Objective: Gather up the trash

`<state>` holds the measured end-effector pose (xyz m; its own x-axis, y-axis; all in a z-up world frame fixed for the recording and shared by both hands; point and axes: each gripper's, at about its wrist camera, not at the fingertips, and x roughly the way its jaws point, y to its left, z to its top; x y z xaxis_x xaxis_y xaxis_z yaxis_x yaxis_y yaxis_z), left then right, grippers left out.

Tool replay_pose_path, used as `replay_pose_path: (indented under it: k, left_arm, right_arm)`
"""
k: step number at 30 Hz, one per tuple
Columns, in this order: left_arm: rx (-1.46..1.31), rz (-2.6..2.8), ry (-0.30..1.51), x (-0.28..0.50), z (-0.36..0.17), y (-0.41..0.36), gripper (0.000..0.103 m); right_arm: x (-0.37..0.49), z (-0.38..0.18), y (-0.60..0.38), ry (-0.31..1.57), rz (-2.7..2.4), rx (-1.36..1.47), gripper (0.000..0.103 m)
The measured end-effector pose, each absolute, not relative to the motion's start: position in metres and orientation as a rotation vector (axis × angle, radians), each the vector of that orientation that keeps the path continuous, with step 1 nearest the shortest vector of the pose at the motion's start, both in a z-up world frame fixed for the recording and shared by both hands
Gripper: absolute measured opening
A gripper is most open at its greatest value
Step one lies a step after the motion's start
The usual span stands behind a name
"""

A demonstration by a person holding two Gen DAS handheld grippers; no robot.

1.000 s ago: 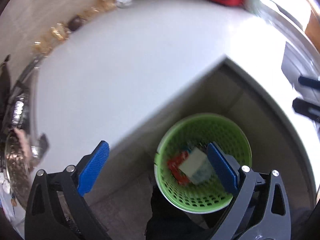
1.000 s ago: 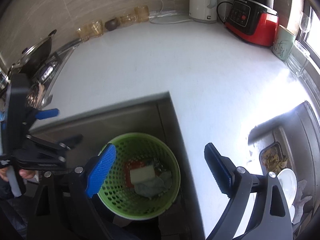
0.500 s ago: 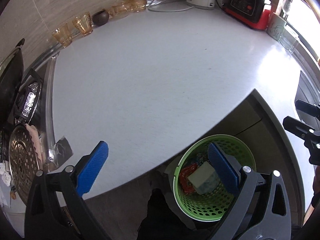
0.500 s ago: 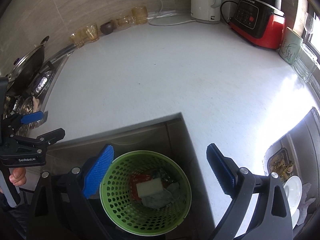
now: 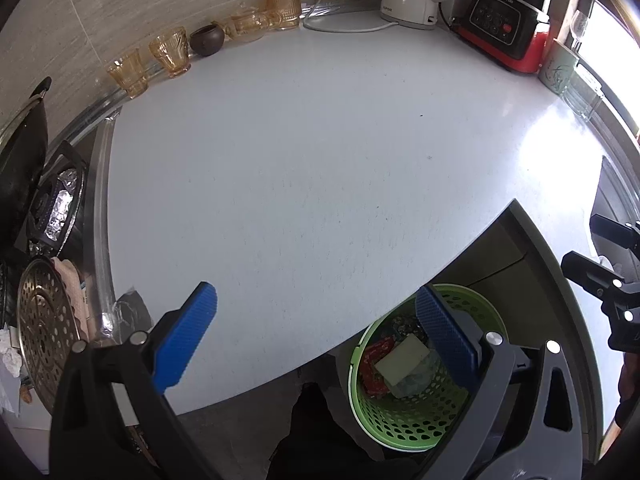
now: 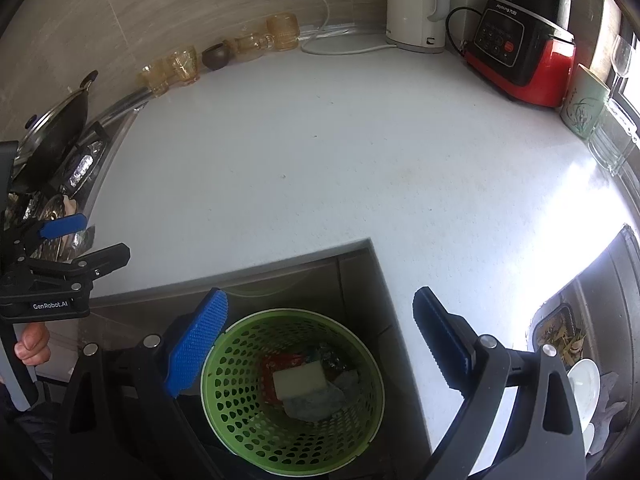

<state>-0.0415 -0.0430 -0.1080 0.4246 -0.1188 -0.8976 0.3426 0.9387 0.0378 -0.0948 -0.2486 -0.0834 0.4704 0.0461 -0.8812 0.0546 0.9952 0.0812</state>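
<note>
A green perforated trash basket [image 6: 224, 412] stands on the floor in the inner corner of the white counter [image 6: 340, 168]. It holds a pale sponge-like block [image 6: 300, 380], a red wrapper [image 6: 270, 366] and a grey rag [image 6: 316, 404]. The basket also shows in the left wrist view [image 5: 400, 424]. My right gripper [image 6: 320, 340] is open and empty above the basket. My left gripper [image 5: 316, 332] is open and empty over the counter's front edge, left of the basket.
Amber glasses [image 5: 168, 50] and a dark bowl [image 5: 206, 40] line the back wall. A white kettle [image 6: 416, 4], a red-and-black appliance [image 6: 520, 52] and a mug [image 6: 584, 108] stand at the back right. A stove with a pan [image 6: 56, 132] is left, a sink with dishes [image 6: 576, 360] right.
Both grippers have risen and drawn back from the basket, so more of the counter and back wall shows. The left gripper has swung from over the basket toward the counter. Both stay open.
</note>
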Motion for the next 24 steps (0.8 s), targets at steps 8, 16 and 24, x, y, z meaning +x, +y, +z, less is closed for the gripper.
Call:
replay_pose_path:
  k: [8, 16, 24]
  left_arm:
    - [0.22, -0.293, 1.077, -0.042, -0.099, -0.05, 0.095]
    - [0.205, -0.272, 0.966, -0.042, -0.059, -0.062, 0.095]
    - [0.144, -0.219, 0.86, -0.042, -0.004, -0.056, 0.095]
  right_arm:
    - [-0.097, -0.079, -0.252, 1.074, -0.008, 0.114, 0.093]
    - [-0.09, -0.051, -0.253, 0.999, 0.002, 0.103, 0.093]
    - [-0.078, 0.014, -0.247, 0.82, 0.023, 0.048, 0.098]
